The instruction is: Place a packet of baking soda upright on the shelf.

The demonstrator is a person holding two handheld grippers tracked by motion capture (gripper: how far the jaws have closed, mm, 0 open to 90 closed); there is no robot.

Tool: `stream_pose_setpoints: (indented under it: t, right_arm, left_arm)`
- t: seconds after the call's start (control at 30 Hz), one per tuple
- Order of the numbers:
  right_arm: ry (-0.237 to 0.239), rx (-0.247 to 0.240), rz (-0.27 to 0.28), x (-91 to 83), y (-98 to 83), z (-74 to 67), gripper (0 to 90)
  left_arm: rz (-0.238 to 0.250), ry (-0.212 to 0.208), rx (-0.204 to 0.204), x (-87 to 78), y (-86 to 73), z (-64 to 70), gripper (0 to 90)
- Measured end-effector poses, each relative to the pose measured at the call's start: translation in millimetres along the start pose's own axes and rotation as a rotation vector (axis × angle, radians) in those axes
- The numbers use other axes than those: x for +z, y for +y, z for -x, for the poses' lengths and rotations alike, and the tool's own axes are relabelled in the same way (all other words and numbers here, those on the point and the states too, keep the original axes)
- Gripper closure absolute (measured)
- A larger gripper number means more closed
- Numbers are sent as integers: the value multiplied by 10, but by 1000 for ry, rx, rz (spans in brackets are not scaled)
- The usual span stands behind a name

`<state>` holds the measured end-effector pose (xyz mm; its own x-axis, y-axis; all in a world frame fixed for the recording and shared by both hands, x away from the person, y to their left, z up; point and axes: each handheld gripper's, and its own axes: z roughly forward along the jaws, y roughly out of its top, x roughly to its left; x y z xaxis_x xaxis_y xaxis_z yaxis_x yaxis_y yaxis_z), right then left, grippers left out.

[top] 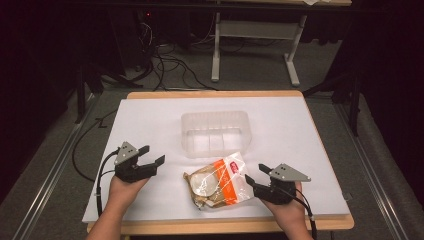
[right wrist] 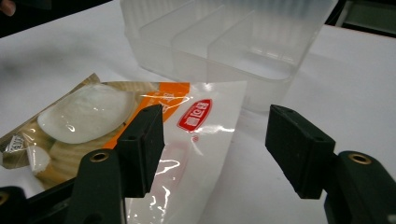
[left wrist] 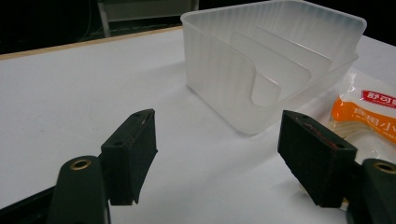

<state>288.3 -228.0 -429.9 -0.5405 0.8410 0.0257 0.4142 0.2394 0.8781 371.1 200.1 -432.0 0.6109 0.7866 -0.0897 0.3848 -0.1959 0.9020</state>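
Snack packet (top: 220, 182), orange, white and clear, lies flat on the white table (top: 150, 125) near its front edge, just in front of the translucent plastic container (top: 215, 132) with inner dividers. Right gripper (top: 252, 175) sits beside the packet's right edge; its jaws stand wide open with nothing clamped. Left gripper (top: 152, 155) rests well left of the packet, jaws also spread wide and empty, facing the container.

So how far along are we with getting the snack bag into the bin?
Nothing looks done: the snack bag lies flat on the white table, just in front of the clear divided bin. The right gripper is open at the bag's edge, not gripping; the left gripper is open beside it. Grasping, lifting and placing remain.
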Motion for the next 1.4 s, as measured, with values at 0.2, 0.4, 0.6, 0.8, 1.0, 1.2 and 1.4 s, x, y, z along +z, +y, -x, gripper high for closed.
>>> stream_pose_setpoints:
  t: [0.2,0.4,0.6,0.8,1.0,1.2,1.4]
  right_arm:
    - [26,3,-16,56,-19,-85,318]
    - [34,17,-48,125,-58,-132,250]
    - [58,40,-86,220,-109,-139,218]
    - [73,53,-137,324,-164,-150,225]
    - [90,85,-159,387,-207,-126,235]
    - [104,137,-165,400,-236,-62,258]
    - [137,169,-169,417,-267,-31,335]
  left_arm:
    - [-2,-1,3,5,-1,6,286]
    - [-2,-1,4,6,-1,4,286]
    - [-7,-1,7,9,-2,8,286]
    - [-10,-2,9,17,-5,12,286]
    - [-12,-3,12,17,-6,13,286]
    - [-14,-5,14,22,-8,16,286]
    - [-18,-6,14,23,-12,21,286]
